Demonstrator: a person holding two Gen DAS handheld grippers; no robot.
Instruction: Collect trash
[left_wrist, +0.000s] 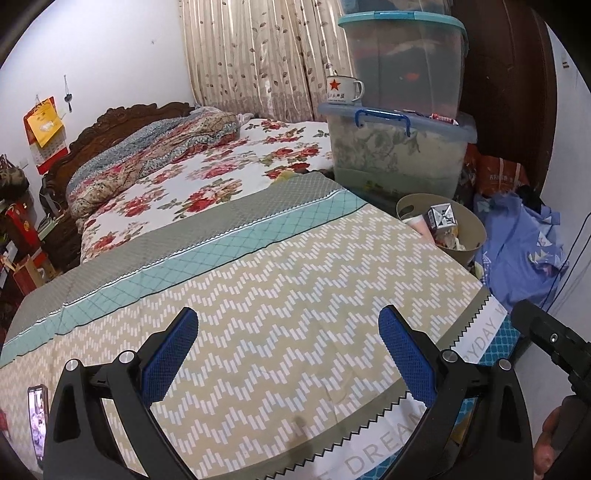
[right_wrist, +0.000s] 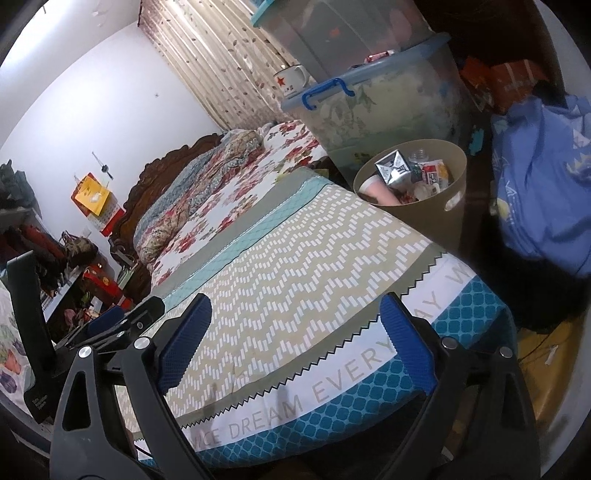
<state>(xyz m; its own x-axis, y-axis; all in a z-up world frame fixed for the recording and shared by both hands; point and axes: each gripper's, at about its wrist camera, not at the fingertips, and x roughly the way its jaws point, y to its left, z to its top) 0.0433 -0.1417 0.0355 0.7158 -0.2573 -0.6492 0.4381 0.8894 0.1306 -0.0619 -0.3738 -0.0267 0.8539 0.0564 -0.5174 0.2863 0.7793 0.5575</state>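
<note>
Right wrist view: right claw (right_wrist: 295, 328) gapes empty above the bedsheet (right_wrist: 295, 258), trash bin (right_wrist: 443, 206) well beyond.

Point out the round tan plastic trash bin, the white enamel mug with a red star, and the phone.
Round tan plastic trash bin (right_wrist: 448, 173), right wrist view, near wall.
White enamel mug with red star (left_wrist: 341, 89), left wrist view, side.
Phone (left_wrist: 38, 421), left wrist view, screen.

Left gripper (left_wrist: 288, 354) and right gripper (right_wrist: 295, 343), black frames, blue textured pads, silver pivot screws
</note>
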